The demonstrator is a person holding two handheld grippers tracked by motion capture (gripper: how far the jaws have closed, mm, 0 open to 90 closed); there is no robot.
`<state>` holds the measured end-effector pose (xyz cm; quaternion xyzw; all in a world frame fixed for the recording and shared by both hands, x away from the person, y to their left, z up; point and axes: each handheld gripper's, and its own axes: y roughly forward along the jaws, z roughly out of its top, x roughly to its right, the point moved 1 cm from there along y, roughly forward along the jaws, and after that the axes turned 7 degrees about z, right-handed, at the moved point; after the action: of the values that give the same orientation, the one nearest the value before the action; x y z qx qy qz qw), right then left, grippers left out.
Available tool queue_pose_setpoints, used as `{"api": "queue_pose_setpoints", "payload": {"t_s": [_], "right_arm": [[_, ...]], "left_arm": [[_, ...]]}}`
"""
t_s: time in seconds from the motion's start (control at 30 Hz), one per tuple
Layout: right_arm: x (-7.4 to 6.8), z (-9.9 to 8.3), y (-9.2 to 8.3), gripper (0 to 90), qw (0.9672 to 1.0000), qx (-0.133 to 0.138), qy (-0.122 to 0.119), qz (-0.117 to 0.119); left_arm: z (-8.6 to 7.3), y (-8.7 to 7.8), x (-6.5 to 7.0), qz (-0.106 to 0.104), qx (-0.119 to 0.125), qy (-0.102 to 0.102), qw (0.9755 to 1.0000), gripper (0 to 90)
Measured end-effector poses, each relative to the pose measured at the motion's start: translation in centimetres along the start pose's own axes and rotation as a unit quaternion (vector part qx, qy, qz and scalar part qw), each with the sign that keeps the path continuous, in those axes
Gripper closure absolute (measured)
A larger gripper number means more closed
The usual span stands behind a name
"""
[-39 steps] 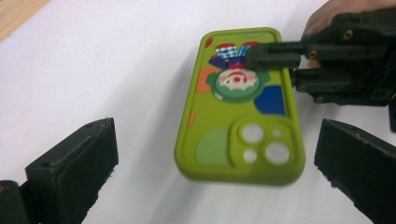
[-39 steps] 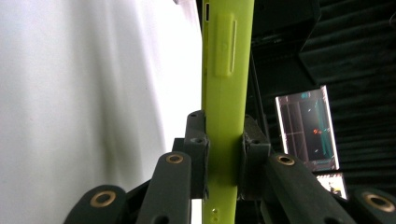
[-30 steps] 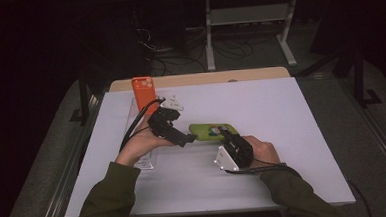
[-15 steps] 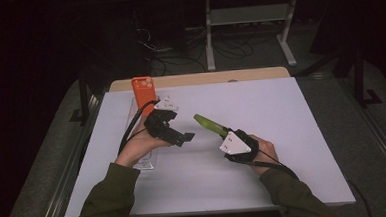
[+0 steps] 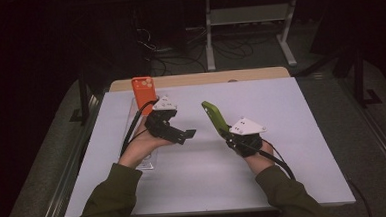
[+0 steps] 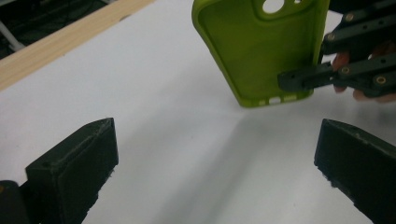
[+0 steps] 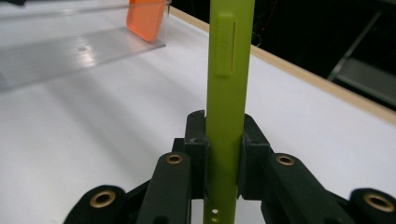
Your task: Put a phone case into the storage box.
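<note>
Right gripper [image 5: 226, 133]: we see it clamped on the green phone case [image 5: 215, 118], long axis tilted up.
Left gripper [image 5: 188, 134]: jaws wide, empty, facing the case's hollow side.

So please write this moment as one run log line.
right hand-held gripper: shut on green silicone phone case, lifted off table | left hand-held gripper: open, empty

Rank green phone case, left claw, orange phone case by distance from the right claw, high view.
1. green phone case, clamped in the right claw, lifted edge-on.
2. left claw, to its left, open.
3. orange phone case, far left, upright in the clear stand.
</note>
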<state>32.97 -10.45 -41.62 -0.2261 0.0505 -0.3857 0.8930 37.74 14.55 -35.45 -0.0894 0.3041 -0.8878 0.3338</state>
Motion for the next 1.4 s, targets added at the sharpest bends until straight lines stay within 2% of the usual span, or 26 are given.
{"api": "queue_pose_setpoints", "payload": {"t_s": [0.07,0.17,0.3,0.37,0.47,0.53,0.57,0.6,0.77,0.8,0.83,0.97,1.03,1.2,1.27,1.4], "right_arm": [[0.2,0.0,0.0,76.0,0.9995,0.006,0.029,0.012],[0.3,0.0,0.1,76.0,0.9969,0.017,0.069,0.033],[0.4,0.0,0.0,76.0,0.9943,0.028,0.092,0.046],[0.3,0.1,0.0,76.0,0.994,0.028,0.094,0.048],[0.4,0.1,0.1,76.0,0.9949,0.031,0.083,0.047],[0.3,0.1,0.0,76.0,0.9946,0.033,0.085,0.05],[0.2,0.2,0.0,76.0,0.9938,0.029,0.094,0.052],[0.2,0.2,0.0,76.0,0.9942,0.029,0.091,0.05],[0.4,0.4,-0.1,76.0,0.9942,0.044,0.085,0.049],[0.4,0.5,-0.2,76.0,0.9936,0.042,0.091,0.051],[0.5,0.5,-0.2,76.0,0.994,0.045,0.086,0.05],[0.4,0.5,-0.2,76.0,0.9932,0.047,0.092,0.053],[0.4,0.6,-0.3,76.0,0.9934,0.047,0.089,0.055],[0.2,0.7,-0.2,76.0,0.993,0.051,0.09,0.057],[0.3,0.7,-0.2,76.0,0.9937,0.054,0.081,0.056],[-0.1,0.8,-0.2,76.0,0.993,0.053,0.087,0.059]], "left_arm": [[0.0,0.1,0.2,0.001,0.01,-0.01,0.9999,0.0],[0.1,0.1,0.2,0.01,0.022,-0.005,0.9997,0.0],[0.2,0.5,0.6,0.004,0.041,-0.02,0.999,0.0],[0.3,0.6,0.8,-0.001,0.046,-0.023,0.9987,0.0],[0.5,0.9,1.2,-0.005,0.063,-0.03,0.9975,0.0],[0.8,1.0,1.4,-0.01,0.074,-0.036,0.9966,0.0],[0.9,1.1,1.4,-0.014,0.079,-0.041,0.9959,0.0],[1.0,1.2,1.5,-0.016,0.083,-0.044,0.9954,0.0],[1.8,1.8,1.8,-0.018,0.099,-0.05,0.9937,0.0],[1.9,1.8,1.7,-0.019,0.097,-0.045,0.9941,0.0],[2.0,1.9,1.7,-0.02,0.1,-0.048,0.9936,0.0],[2.2,2.5,1.7,-0.024,0.108,-0.059,0.9921,0.0],[2.2,2.9,1.7,-0.032,0.113,-0.066,0.9908,0.0],[2.2,3.4,2.1,-0.04,0.117,-0.064,0.9902,0.0],[2.2,3.4,2.2,-0.042,0.118,-0.061,0.9902,0.0],[2.1,3.4,2.5,-0.047,0.125,-0.058,0.9893,0.0]]}}
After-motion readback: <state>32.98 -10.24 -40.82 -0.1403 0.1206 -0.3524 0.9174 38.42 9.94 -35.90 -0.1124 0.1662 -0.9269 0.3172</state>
